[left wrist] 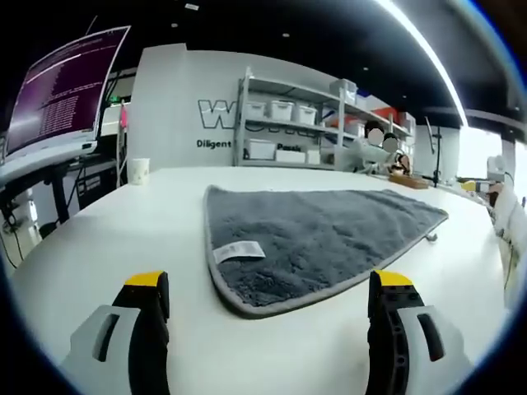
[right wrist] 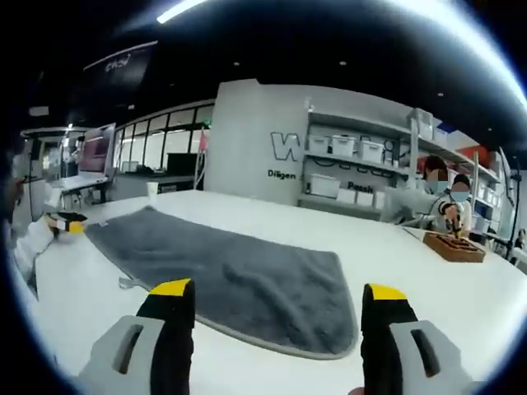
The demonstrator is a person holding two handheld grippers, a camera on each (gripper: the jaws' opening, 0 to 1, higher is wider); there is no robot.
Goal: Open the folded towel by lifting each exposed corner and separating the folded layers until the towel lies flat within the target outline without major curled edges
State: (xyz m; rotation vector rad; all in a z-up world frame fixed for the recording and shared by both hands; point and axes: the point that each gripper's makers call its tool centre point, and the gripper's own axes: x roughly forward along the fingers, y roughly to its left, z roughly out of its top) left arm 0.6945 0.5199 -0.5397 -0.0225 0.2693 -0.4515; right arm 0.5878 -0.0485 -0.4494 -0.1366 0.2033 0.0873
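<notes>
- We see the grey towel (left wrist: pixel 317 239) lying on the white table (left wrist: pixel 107 239), w/ a white label (left wrist: pixel 239 252) on its upper face near the rounded corner closest to the left gripper.
- Left gripper (left wrist: pixel 268 288): jaws spread wide, yellow-tipped, nothing between them. Both tips sit just short of the towel's near edge, apart from it; we see no contact.
- In the right gripper view the towel (right wrist: pixel 239 276) runs from far left to a rounded corner near the right jaw. Surface looks mostly flat; a thin hemmed border runs round the edge.
- Right gripper (right wrist: pixel 278 300): jaws also wide apart, holding nothing. Left tip overlaps the towel's near edge in the pic; we cannot tell if it touches the cloth.
- A small loop tab (right wrist: pixel 130 284) sticks out from the towel edge on the table (right wrist: pixel 461 304), left of the right gripper.
- The other gripper (right wrist: pixel 62 222) shows at the far left of the right gripper view, beside the towel's far end.
- Misc: a white cup (left wrist: pixel 138 170) stands on the table well apart from the towel; monitor (left wrist: pixel 66 90) at left; shelving w/ bins (left wrist: pixel 288 123) behind; a wooden tray (right wrist: pixel 453 247) at the table's far right, w/ people seated behind it.
</notes>
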